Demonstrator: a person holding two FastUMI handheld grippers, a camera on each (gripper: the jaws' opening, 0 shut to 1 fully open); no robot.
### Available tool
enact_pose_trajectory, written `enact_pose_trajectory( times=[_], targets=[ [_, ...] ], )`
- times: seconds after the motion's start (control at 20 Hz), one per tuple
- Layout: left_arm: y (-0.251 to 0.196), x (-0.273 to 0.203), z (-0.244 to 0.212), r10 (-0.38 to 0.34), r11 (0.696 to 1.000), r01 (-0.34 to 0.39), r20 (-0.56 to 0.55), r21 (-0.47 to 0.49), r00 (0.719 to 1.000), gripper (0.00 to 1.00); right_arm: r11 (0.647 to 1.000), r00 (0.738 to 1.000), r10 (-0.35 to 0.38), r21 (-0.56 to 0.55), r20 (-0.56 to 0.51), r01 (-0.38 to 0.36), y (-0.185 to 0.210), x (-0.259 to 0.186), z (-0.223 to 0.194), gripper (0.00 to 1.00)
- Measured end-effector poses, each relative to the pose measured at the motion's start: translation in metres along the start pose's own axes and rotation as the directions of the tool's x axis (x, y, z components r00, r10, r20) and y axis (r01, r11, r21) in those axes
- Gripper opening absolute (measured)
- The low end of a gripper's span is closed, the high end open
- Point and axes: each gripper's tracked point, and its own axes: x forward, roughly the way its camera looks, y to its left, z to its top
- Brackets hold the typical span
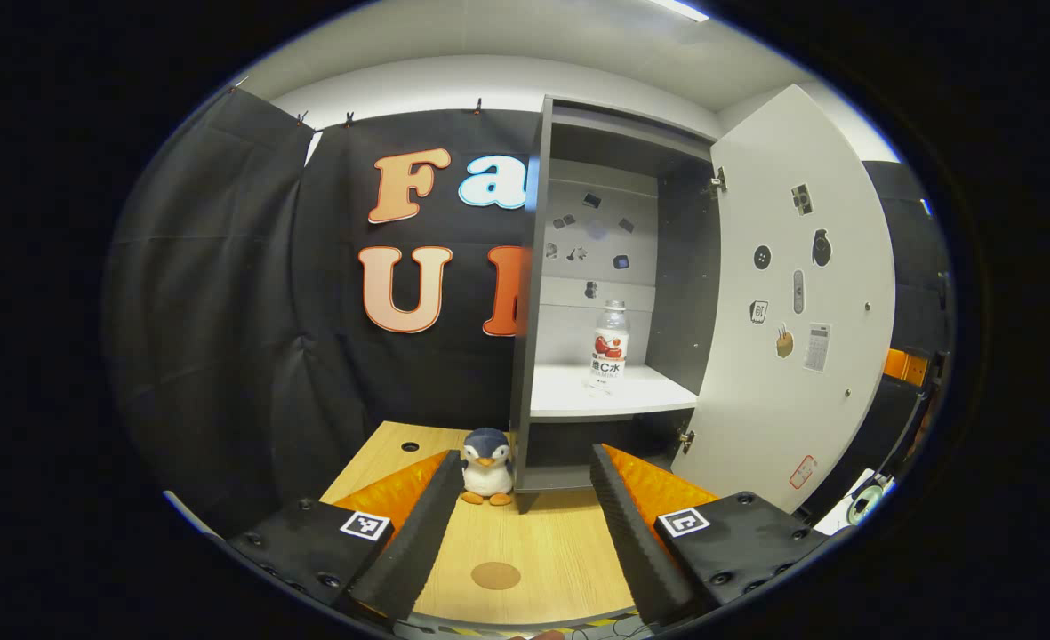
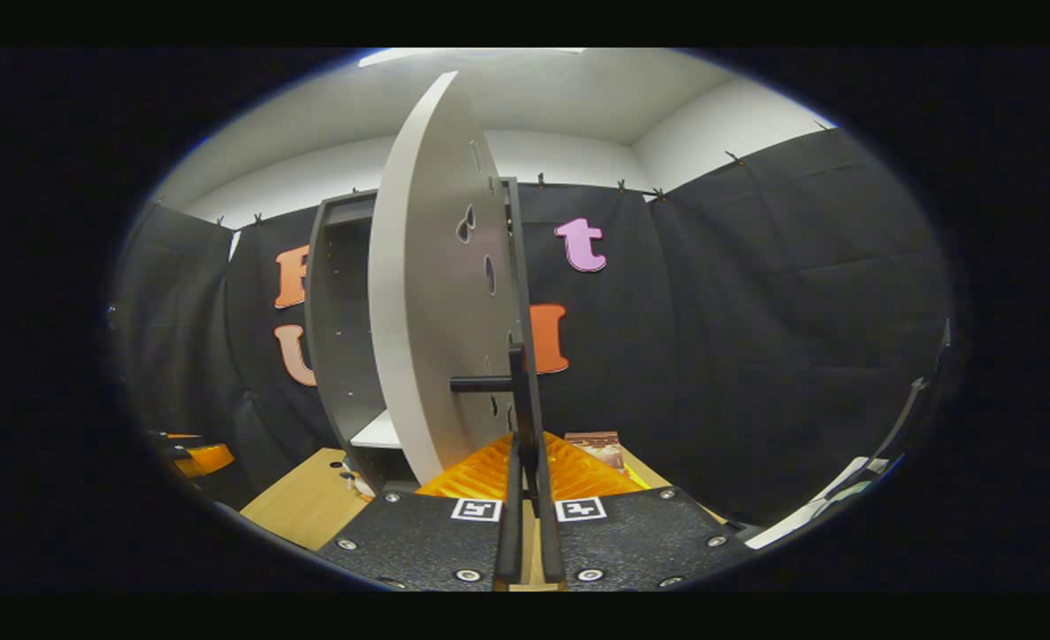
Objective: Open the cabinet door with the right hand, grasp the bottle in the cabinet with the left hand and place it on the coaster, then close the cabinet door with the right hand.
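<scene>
The grey cabinet [image 1: 529,267] stands with its white door [image 1: 791,302] swung wide to the right. A clear bottle [image 1: 610,347] with a red-and-white label stands upright on the white shelf [image 1: 569,400] inside. My left gripper [image 1: 525,455] is open and empty, low over the wooden table and short of the cabinet. A round brown coaster [image 1: 495,575] lies on the table between its fingers. In the right gripper view the door [image 2: 427,293] shows nearly edge-on. My right gripper [image 2: 525,442] is shut on the door's black handle [image 2: 519,382].
A small penguin plush [image 1: 486,467] stands on the wooden table [image 1: 560,542] by the cabinet's left front corner. A small brown box [image 2: 597,444] lies behind the door on the right. Black cloth walls close in the booth.
</scene>
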Motion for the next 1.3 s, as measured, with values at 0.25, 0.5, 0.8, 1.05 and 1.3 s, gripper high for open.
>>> enact_pose_trajectory(
  times=[0.25,0.5,0.8,1.05,1.3],
  targets=[
    [-0.028,0.001,0.003,-0.022,1.000,0.022,0.010,0.018,1.000,0.93,0.998,0.998,0.054,-0.013,-0.008,-0.054,-0.033,0.005,0.002,0.00],
    [-0.047,0.000,-0.001,-0.029,0.999,0.029,0.002,0.022,1.000,0.94,0.995,0.995,0.100,-0.008,-0.012,-0.100,-0.048,0.009,0.004,0.00],
    [-0.052,0.000,0.003,-0.012,1.000,0.012,0.011,0.020,1.000,0.94,0.990,0.990,0.138,0.023,-0.020,-0.138,-0.052,0.012,0.002,0.05],
    [-0.054,0.002,0.006,-0.011,1.000,0.011,0.018,0.023,1.000,0.94,0.996,0.996,0.093,-0.003,-0.012,-0.093,-0.052,-0.009,0.002,0.05],
    [-0.063,0.024,0.006,-0.038,0.999,0.038,0.017,0.020,0.999,0.94,0.997,0.995,0.068,0.018,0.068,-0.069,-0.044,-0.057,0.023,0.00]
  ],
)
